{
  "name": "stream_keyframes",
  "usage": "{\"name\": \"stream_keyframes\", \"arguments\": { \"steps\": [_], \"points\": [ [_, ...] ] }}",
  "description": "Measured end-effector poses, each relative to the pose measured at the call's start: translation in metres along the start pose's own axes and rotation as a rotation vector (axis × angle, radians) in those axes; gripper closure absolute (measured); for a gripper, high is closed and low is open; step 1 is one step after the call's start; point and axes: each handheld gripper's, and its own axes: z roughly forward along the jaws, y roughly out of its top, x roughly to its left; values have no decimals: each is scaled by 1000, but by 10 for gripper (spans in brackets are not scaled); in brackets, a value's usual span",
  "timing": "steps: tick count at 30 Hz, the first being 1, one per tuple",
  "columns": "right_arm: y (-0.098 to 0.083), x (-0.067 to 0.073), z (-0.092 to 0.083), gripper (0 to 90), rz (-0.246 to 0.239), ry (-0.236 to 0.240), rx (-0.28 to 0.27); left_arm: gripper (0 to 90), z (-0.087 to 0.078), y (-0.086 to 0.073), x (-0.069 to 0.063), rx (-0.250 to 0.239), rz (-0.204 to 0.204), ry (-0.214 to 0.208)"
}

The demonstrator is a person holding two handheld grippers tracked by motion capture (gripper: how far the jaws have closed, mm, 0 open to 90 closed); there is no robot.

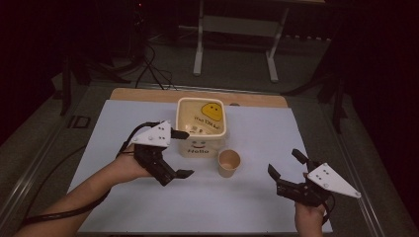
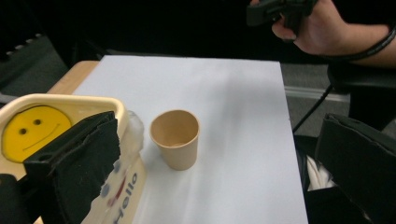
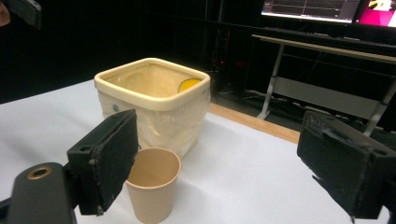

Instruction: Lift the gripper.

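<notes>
While both hand-held grippers (image 1: 182, 153) (image 1: 285, 164) gape empty, paper cup (image 1: 229, 162) upright beside bin (image 1: 201, 129), monitors visible from right gripper view.

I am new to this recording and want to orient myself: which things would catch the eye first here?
The cream square bin with a yellow smiley face and the word Hello stands at the middle of the white table. A brown paper cup stands upright just beside it, at its front right corner. The left gripper is open next to the bin, and the right gripper is open to the right of the cup, neither touching anything.
</notes>
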Motion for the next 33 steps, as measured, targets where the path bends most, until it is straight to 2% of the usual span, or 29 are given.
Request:
{"name": "stream_keyframes", "arguments": {
  "steps": [1, 4, 6, 9, 12, 13, 15, 17, 18, 20, 27, 33],
  "points": [
    [0, 0, 0, 124, 0, 4, 2, 7, 3, 1, 0, 6, 9, 9],
    [0, 0, 0, 124, 1, 4, 2, 7, 14, 2, 1, 12, 13, -5],
    [0, 0, 1, 124, 1, 2, 3, 7, 14, 2, 1, 12, 13, -5],
    [-1, 0, 1, 124, 3, 5, 5, 7, 30, 4, 4, 30, 28, -23],
    [-1, 0, 1, 124, 1, 3, 3, 14, 32, 4, 4, 33, 29, -28],
    [-1, 0, 1, 124, 1, 4, 5, 14, 43, 4, 5, 40, 35, -29],
    [-1, 0, 1, 124, 2, 4, 5, 14, 49, 4, 6, 43, 32, -45],
    [-1, 0, 2, 125, 0, 6, 6, 14, 52, 4, 6, 44, 32, -42],
    [-1, 0, 2, 124, -1, 5, 7, 14, 61, 4, 6, 54, 34, -56],
    [-1, 0, 1, 124, 0, 4, 7, 14, 68, 4, 6, 63, 36, -70],
    [-2, 0, 2, 125, -2, 5, 13, 21, 89, 2, 7, 90, 42, -89],
    [-2, -1, 2, 125, -1, 4, 14, 58, 108, -4, 8, 135, 44, -109]
  ]
}}
